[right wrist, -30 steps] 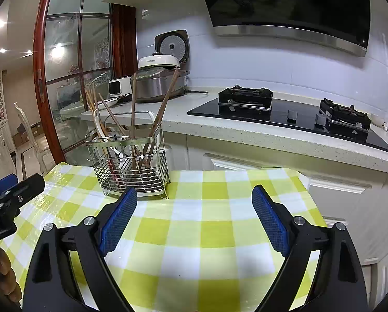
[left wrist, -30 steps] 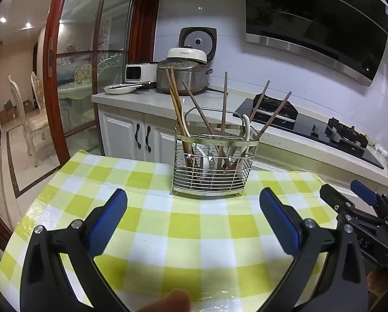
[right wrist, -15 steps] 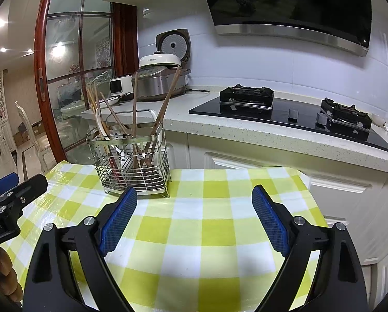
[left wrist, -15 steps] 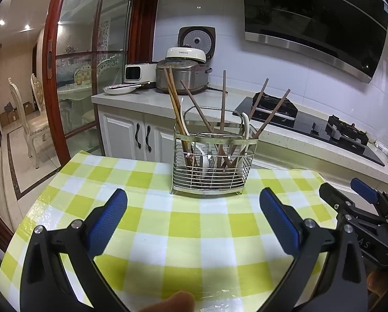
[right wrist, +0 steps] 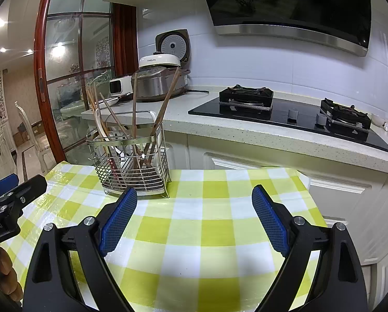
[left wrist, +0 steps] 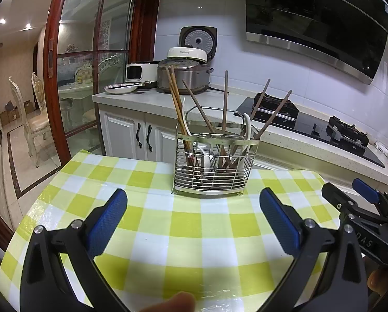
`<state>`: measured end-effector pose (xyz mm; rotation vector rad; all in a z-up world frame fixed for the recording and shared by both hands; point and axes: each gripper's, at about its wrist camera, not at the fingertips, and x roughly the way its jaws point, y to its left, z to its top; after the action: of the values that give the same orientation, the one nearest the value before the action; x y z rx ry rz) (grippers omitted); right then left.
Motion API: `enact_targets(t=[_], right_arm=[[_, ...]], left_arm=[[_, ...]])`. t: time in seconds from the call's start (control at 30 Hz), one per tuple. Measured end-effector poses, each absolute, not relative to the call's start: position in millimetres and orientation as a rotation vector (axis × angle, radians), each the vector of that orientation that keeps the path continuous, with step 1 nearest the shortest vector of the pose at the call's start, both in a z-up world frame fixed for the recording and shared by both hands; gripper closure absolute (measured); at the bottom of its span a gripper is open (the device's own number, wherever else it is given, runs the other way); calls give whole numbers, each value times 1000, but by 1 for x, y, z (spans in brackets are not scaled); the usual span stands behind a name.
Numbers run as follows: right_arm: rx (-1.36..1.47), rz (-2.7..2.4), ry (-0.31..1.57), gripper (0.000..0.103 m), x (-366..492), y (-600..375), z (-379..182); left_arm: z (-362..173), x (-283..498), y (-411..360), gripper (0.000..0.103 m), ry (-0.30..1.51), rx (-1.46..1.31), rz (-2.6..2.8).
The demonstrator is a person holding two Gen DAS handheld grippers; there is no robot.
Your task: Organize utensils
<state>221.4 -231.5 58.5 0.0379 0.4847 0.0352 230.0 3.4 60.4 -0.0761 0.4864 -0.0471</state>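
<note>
Blue-padded fingers of the left gripper [left wrist: 193, 218] spread wide, nothing between them, low over the desk with its green-and-white checked cloth [left wrist: 168, 223]. Same for the right gripper [right wrist: 194, 214]: wide apart, empty. Straight ahead of the left fingers, well apart, the silver wire utensil basket [left wrist: 212, 165]; up and to the left of the right fingers, near [right wrist: 133, 167]. Square-on for the left gripper, offset for the right. Inside the basket, upright but fanned: brown wooden chopsticks [left wrist: 178, 109], long axes near vertical and leaning outward, plus white spoons [left wrist: 247, 129]. No utensils loose on the cloth. Fits either utensils all gathered in, or mixed ones awaiting sorting between compartments; dividers hard to make out.
</note>
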Motion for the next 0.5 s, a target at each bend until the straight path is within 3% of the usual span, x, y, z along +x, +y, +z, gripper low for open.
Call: enact_targets(t=[0.5], right_arm=[[35, 36, 482, 19, 221, -232, 60]], left_arm=[[61, 230, 5, 4, 485, -77, -45]])
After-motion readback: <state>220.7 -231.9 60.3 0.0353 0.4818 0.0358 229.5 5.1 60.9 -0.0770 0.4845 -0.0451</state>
